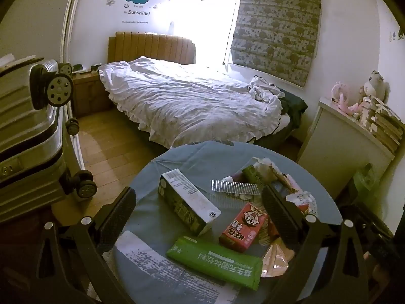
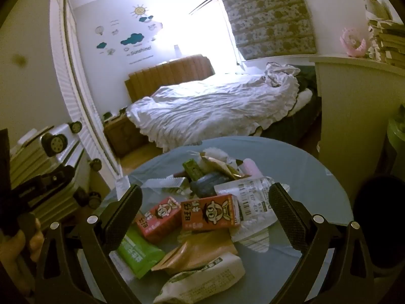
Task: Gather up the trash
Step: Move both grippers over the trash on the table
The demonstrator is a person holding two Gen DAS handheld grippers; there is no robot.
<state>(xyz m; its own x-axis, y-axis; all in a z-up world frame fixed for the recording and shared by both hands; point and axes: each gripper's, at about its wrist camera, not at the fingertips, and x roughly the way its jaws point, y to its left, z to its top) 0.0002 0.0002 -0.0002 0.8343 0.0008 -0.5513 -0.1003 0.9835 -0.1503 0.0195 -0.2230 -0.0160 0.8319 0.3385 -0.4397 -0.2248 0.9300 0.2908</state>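
Left claw (image 1: 200, 210) and right claw (image 2: 206, 209) both gape wide, empty, above the table's (image 2: 316, 177) trash.

Trash is being shown scattered flat on the round table: a long box (image 1: 188, 201), a green pouch (image 1: 215, 262), and a red carton (image 1: 244, 225) just beside it. A second red carton (image 2: 210, 211) is being seen lying on a labelled wrapper (image 2: 249, 202), with a tan pouch (image 2: 200, 252) just below.
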